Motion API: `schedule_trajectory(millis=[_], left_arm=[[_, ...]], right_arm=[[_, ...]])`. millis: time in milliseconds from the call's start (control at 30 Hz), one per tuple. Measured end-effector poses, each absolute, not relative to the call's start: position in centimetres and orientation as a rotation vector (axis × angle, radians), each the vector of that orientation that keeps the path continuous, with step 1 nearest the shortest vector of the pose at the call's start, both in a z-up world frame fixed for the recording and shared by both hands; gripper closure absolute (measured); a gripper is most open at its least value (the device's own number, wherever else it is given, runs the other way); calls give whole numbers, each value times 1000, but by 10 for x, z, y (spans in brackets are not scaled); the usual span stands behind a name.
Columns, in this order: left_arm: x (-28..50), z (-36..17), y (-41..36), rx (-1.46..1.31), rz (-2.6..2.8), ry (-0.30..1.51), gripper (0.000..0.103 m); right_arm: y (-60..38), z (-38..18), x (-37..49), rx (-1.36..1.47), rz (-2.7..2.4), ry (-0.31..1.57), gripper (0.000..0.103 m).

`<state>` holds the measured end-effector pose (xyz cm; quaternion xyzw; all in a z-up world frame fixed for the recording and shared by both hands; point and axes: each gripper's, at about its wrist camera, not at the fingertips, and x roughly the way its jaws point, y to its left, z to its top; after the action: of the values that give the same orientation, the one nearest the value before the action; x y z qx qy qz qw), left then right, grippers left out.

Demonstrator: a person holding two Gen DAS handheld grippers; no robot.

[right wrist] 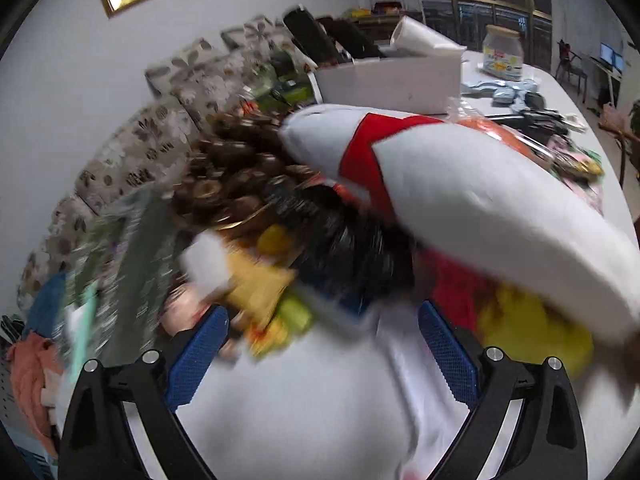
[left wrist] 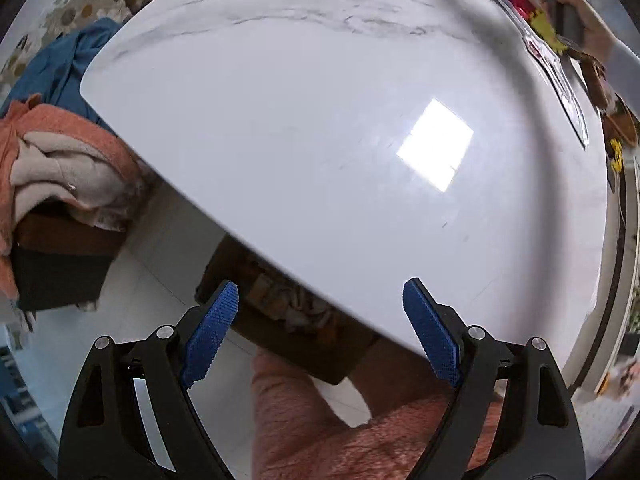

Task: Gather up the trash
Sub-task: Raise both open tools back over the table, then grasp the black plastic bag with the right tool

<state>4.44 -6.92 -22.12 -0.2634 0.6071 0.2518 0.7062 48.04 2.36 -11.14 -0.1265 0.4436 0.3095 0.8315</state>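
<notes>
My left gripper (left wrist: pixel 320 300) is open and empty, held over the near edge of a white marble table (left wrist: pixel 320 120). My right gripper (right wrist: pixel 324 324) is open and empty over the same white table (right wrist: pixel 304 400), facing a blurred pile of wrappers and small packets (right wrist: pixel 264 292). A large white and red plush toy (right wrist: pixel 460 200) lies just behind the pile on the right. The right gripper and the hand holding it also show at the far right of the left wrist view (left wrist: pixel 568 12).
A white box (right wrist: pixel 392 76) with dark rolls and a paper cup stands behind the plush. A jar (right wrist: pixel 502 54) stands farther back. A floral sofa (right wrist: pixel 160 128) runs along the wall. Towels (left wrist: pixel 60 160) lie on a stool left of the table.
</notes>
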Motion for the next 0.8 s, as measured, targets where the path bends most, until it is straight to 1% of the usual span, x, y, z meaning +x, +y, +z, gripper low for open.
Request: schedule_trajectory(millis=[33, 133, 167, 233, 367, 467, 567, 633, 700, 800], left_arm=[[49, -220, -70, -593, 564, 1348, 20], [67, -217, -71, -608, 562, 1346, 20], [76, -215, -70, -612, 557, 1348, 20], [89, -208, -73, -628, 533, 1334, 20], [129, -178, -66, -618, 444, 1239, 20], [170, -168, -47, -591, 428, 1183, 21], [239, -158, -17, -503, 476, 1091, 21], [300, -159, 2, -438, 547, 1083, 21], [344, -160, 13, -475, 515, 1073, 21], [411, -159, 24, -483, 446, 1077, 20]], right_arm=[[30, -115, 490, -291, 641, 940, 13], [46, -129, 518, -353, 593, 970, 41], [46, -130, 523, -335, 612, 984, 45], [42, -128, 522, -325, 641, 993, 50], [10, -115, 491, -288, 789, 1013, 51], [-39, -101, 454, -213, 879, 1032, 51], [-93, -89, 418, -151, 912, 1035, 50], [-130, -82, 397, -91, 912, 1051, 50], [-160, -78, 379, -44, 902, 1065, 50], [-184, -71, 363, -58, 876, 1052, 50]])
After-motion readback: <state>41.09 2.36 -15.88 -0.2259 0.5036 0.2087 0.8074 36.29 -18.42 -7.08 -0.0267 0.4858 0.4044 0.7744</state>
